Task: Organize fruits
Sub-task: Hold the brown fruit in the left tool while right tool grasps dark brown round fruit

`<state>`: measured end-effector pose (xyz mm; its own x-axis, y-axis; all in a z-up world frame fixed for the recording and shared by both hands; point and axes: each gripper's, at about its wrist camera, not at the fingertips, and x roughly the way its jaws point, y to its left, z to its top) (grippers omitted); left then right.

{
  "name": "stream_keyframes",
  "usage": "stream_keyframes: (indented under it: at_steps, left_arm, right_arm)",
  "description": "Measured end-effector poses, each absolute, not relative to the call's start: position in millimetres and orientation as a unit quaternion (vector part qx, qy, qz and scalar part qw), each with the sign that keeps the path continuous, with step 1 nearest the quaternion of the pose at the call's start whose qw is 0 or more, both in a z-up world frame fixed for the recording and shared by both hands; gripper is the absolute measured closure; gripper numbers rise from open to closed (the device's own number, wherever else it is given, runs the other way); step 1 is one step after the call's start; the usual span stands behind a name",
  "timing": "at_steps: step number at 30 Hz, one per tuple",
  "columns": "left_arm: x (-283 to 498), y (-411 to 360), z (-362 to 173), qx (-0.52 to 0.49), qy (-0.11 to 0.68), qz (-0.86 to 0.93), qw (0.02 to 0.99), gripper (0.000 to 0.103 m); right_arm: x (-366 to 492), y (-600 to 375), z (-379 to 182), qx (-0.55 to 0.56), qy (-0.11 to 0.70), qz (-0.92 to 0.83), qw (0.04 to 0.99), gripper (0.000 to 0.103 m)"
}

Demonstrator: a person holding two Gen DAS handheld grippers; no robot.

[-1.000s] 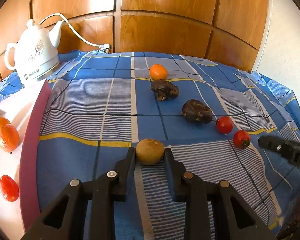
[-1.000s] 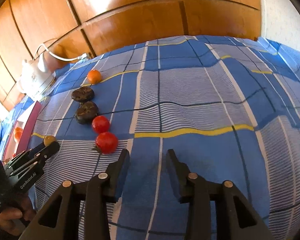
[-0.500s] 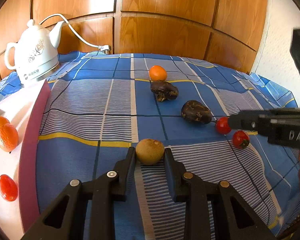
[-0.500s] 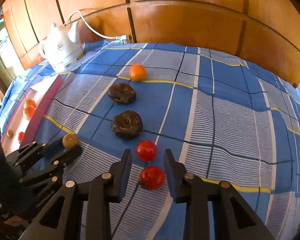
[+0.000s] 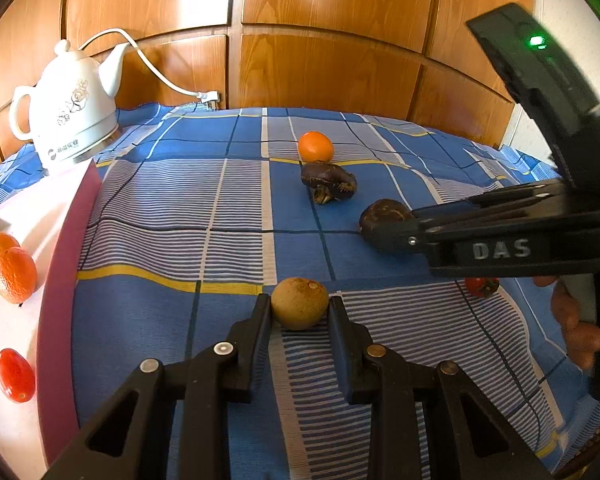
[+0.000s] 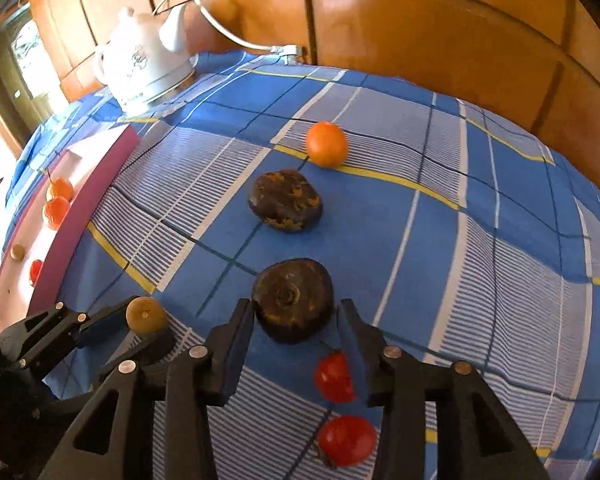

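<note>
Sitting at the far left, a white tray [image 5: 56,280] is holding two oranges [image 5: 14,268] and a red tomato [image 5: 14,376]; behind it a white kettle [image 5: 72,116] is showing small print too blurred to read. At centre, the left tongs [image 5: 300,312] are clenching a round brownish fruit [image 5: 299,302] on the blue checked cloth [image 5: 172,208], its stem dimple facing up. Rightward, the right tongs [image 6: 296,316], lettered "DAS", are opening around a dark flattish fruit [image 6: 292,304], pads not pressing it, stem scar facing the camera.
</note>
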<state>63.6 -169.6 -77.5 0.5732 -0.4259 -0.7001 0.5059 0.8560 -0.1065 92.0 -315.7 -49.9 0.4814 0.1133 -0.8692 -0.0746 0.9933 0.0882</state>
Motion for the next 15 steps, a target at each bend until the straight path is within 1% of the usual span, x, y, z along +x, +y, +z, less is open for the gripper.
stream_keyframes:
  at_steps: [5, 15]
  left_arm:
    - [64.6, -169.4, -76.8, 0.05, 0.383, -0.264, 0.884, 0.075]
    - [64.9, -162.4, -60.4, 0.04, 0.403, -0.265, 0.875, 0.075]
  right_arm:
    - [96.5, -317.4, -54.7, 0.033, 0.507, 0.047, 0.86, 0.059]
    - [96.9, -311.1, -56.9, 0.016, 0.507, 0.034, 0.861, 0.059]
